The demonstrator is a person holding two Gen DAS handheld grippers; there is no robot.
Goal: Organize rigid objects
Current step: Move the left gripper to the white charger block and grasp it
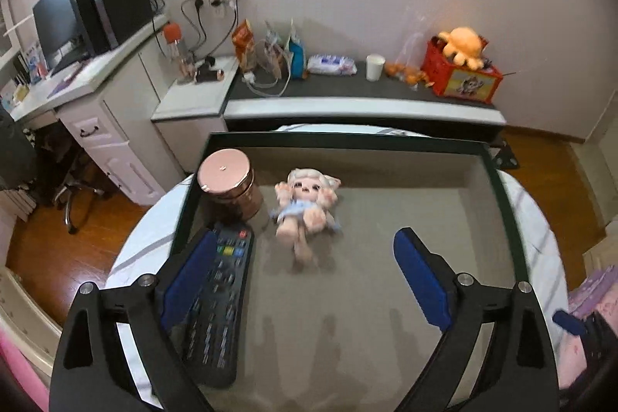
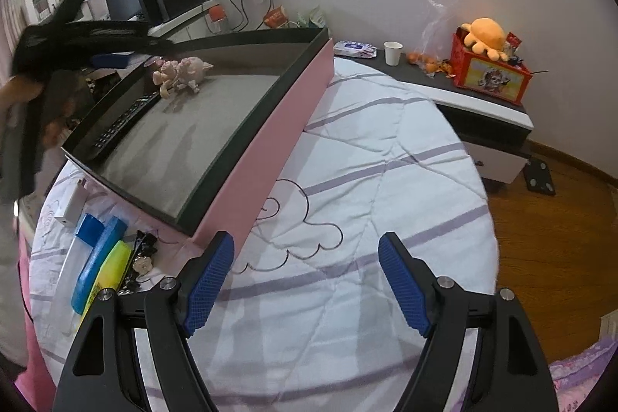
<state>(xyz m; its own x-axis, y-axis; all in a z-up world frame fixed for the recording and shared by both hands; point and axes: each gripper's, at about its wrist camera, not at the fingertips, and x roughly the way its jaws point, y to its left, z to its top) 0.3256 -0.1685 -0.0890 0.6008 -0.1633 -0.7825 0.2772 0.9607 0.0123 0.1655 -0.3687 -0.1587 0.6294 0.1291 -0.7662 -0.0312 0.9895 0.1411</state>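
Note:
A pink box [image 2: 270,126] with a dark rim [image 1: 347,138] and grey floor stands on the bed. Inside it lie a doll [image 1: 305,207], a copper-lidded jar [image 1: 230,188] and a black remote [image 1: 220,300] along the left wall. My left gripper [image 1: 305,277] is open and empty above the box floor, its left finger beside the remote. My right gripper [image 2: 305,280] is open and empty over the white quilt [image 2: 386,161], just right of the box corner. The doll [image 2: 181,74] and remote [image 2: 123,122] also show in the right wrist view.
On the quilt left of the box lie a white charger [image 2: 73,199], a blue-capped bottle [image 2: 83,238], a blue case [image 2: 98,265], a yellow item [image 2: 110,273] and black hair clips [image 2: 143,253]. A dark sideboard [image 2: 483,103] holds a red crate [image 2: 486,72] and paper cup [image 2: 393,52].

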